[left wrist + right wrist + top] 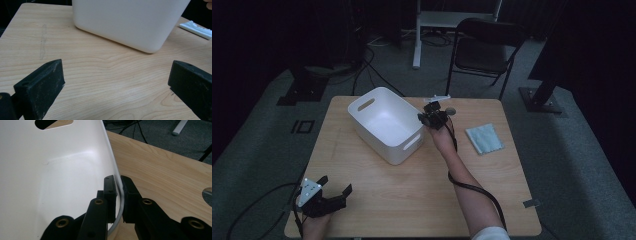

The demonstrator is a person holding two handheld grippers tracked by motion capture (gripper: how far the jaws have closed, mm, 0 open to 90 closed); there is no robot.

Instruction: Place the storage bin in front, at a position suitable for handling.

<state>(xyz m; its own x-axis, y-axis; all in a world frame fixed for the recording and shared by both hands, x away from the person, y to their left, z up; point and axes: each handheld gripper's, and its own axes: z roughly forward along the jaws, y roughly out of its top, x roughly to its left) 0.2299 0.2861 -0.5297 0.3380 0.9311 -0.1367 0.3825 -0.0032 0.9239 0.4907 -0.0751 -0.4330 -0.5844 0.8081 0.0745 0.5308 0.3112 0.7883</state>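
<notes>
**Right gripper view: jaws pinch the bin's thin rim**

My right gripper clamps the wall of the white bin, mid-table. It looks empty, light, stiff and slick, so I'd grip deep below the lip. My left gripper rests spread wide at the near corner.

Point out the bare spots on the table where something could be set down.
Widest bare stretch: the near half of the table, between the bin, the left gripper and the forearm. A narrow strip runs left of the bin. Crowded: the far right, where the right gripper pinches the bin's rim, beside the cloth.
</notes>
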